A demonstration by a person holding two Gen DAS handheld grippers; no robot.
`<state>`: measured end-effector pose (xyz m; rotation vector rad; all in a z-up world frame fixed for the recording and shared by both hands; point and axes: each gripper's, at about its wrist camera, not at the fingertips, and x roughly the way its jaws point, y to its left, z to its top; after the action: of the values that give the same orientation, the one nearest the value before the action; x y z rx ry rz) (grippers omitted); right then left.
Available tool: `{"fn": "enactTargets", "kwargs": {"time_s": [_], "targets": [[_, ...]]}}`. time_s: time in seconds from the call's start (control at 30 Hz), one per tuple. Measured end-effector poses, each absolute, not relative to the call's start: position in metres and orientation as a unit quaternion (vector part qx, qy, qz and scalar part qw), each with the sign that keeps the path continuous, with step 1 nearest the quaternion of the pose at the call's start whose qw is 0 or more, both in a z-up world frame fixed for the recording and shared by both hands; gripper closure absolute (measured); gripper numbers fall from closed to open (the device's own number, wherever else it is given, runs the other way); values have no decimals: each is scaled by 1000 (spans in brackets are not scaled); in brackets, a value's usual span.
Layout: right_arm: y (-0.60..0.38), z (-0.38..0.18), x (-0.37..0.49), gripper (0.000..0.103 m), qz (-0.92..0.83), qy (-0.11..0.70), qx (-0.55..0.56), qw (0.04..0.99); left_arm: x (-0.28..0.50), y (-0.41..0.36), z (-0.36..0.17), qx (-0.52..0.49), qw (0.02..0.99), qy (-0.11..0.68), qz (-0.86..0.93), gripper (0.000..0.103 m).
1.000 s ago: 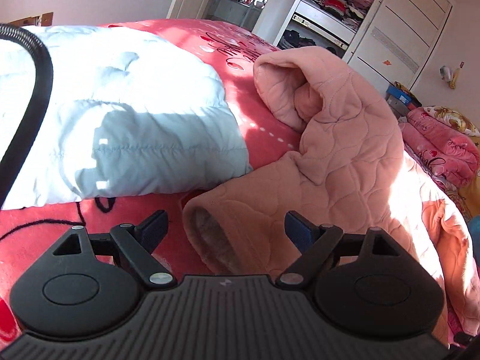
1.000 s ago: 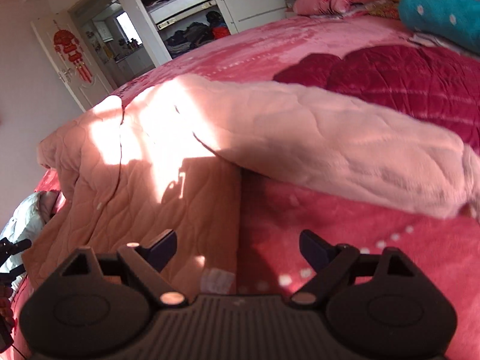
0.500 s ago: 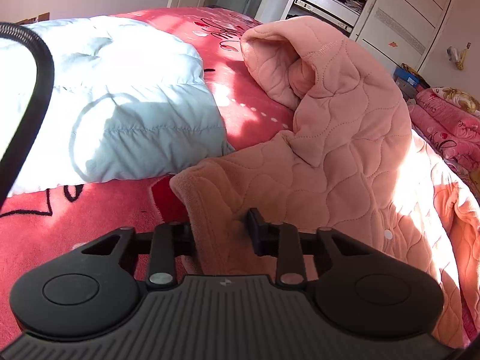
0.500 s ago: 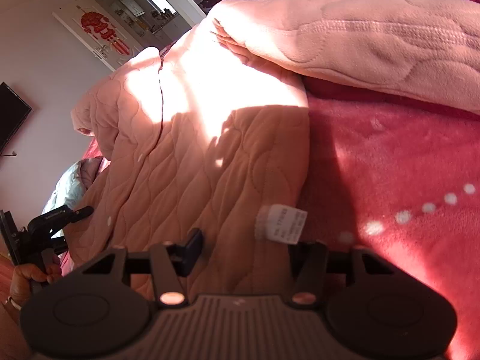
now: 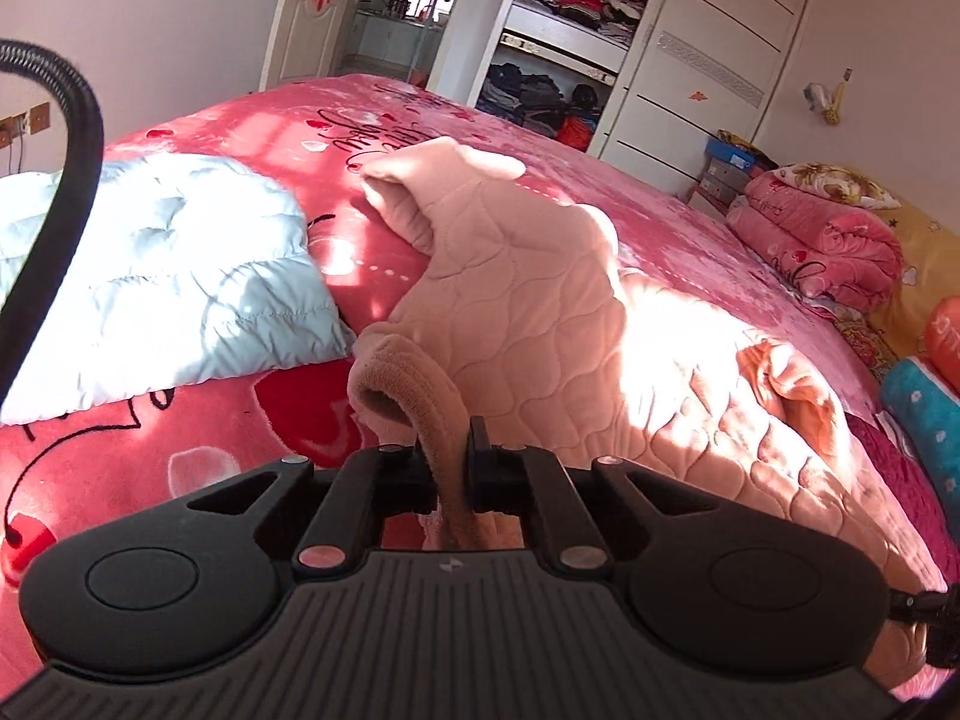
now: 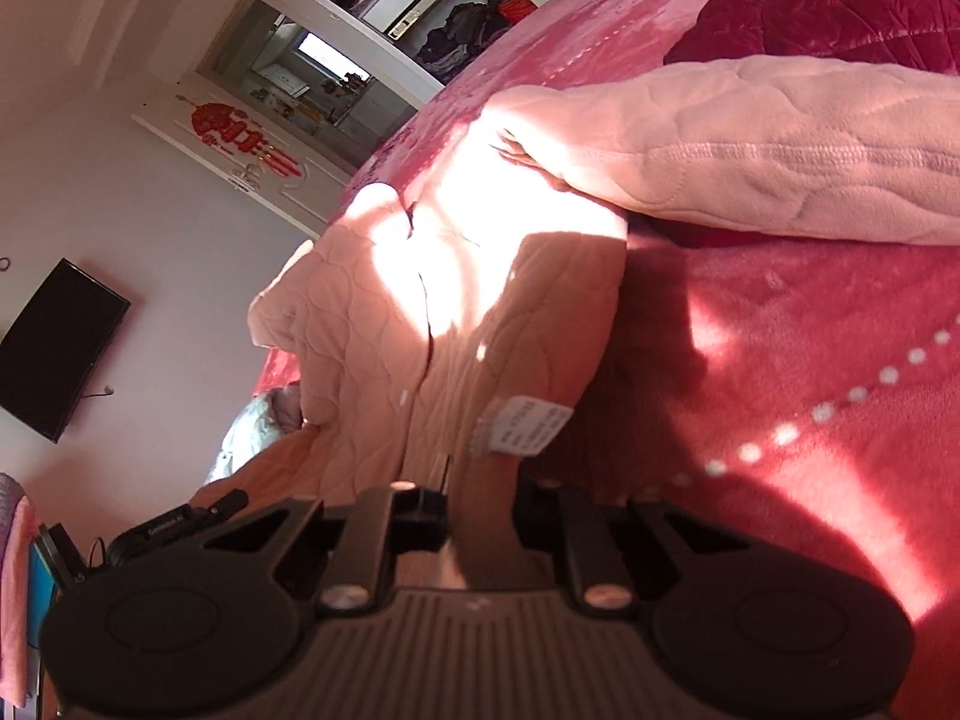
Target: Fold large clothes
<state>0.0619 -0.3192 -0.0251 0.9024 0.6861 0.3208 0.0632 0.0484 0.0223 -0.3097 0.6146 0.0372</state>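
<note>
A pink quilted garment [image 5: 540,312] lies spread on the red bed cover [image 5: 180,468]. My left gripper [image 5: 447,444] is shut on the rolled cuff [image 5: 408,384] of its near sleeve, and the cuff is lifted off the bed. In the right wrist view the same garment [image 6: 480,330] runs away from me, its other sleeve [image 6: 750,150] stretched to the right. My right gripper [image 6: 480,492] has its jaws closing, with the garment's hem pinched between the pads just below a white label [image 6: 528,423].
A light blue padded jacket [image 5: 168,288] lies on the bed to the left. Folded pink blankets [image 5: 822,240] and a teal bundle [image 5: 924,420] sit at the right edge. An open wardrobe [image 5: 558,30] stands beyond the bed. A black hose [image 5: 60,180] curves at far left.
Both grippers closed from wide open onto the pink garment, the left on the sleeve cuff, the right on the hem. The left has since risen, lifting the cuff; the right view has rolled.
</note>
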Motion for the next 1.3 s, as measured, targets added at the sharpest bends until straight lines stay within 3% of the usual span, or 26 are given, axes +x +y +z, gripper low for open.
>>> {"fn": "enactTargets", "kwargs": {"time_s": [0.27, 0.8, 0.87, 1.03, 1.13, 1.2, 1.3], "targets": [[-347, 6, -1, 96, 160, 300, 443, 830, -9, 32, 51, -127, 943, 302, -49, 97], [-361, 6, -86, 96, 106, 347, 416, 834, -37, 17, 9, -107, 912, 389, -76, 95], [-359, -2, -81, 93, 93, 371, 407, 829, -34, 18, 13, -104, 911, 393, -69, 93], [-363, -4, -85, 75, 70, 380, 397, 832, -34, 16, 24, -75, 911, 401, -64, 87], [-376, 3, -100, 68, 53, 354, 396, 846, -39, 12, 36, -50, 914, 398, -63, 75], [-384, 9, -107, 60, 40, 335, 397, 854, -42, 8, 44, -33, 917, 393, -63, 52], [-394, 16, -114, 53, 24, 308, 397, 864, -46, -5, 59, -8, 925, 374, -71, 44]]}}
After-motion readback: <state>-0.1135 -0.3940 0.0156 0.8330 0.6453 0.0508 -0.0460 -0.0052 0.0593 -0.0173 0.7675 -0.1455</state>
